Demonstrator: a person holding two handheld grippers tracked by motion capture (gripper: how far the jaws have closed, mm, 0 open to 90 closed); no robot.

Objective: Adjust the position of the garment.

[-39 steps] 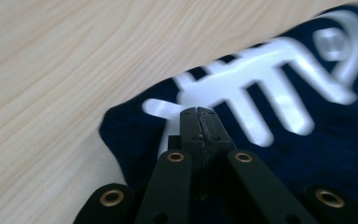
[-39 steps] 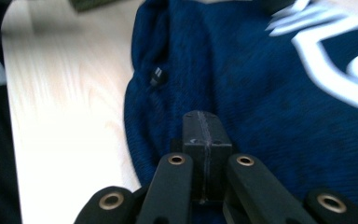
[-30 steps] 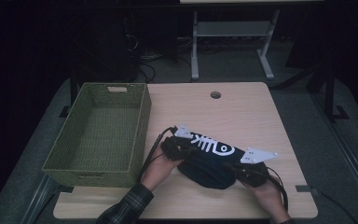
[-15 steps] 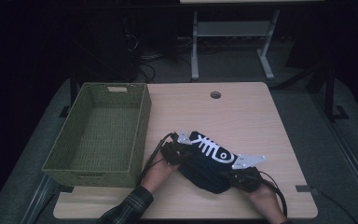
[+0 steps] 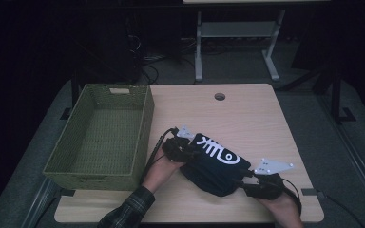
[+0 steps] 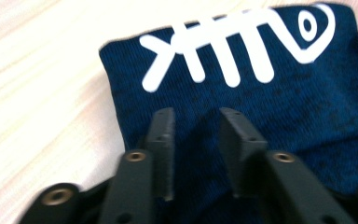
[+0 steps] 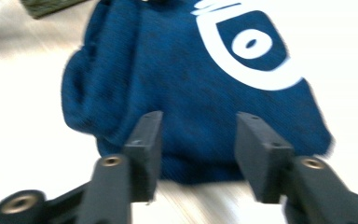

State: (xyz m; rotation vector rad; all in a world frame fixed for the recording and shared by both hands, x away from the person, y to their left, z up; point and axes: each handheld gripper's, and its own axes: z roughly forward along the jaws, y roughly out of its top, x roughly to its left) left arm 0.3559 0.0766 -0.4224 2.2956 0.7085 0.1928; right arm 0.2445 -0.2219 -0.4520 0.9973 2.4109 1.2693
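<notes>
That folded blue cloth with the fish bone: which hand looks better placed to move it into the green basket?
Probably the left. The left gripper sits at the cloth's basket-side end, right beside the basket. The right gripper is at the far end. Both have just been opening.

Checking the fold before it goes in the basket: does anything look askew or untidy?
Slightly. The folded navy garment lies askew to the table edges, and its near end bulges in a loose roll. The green basket sits straight.
</notes>
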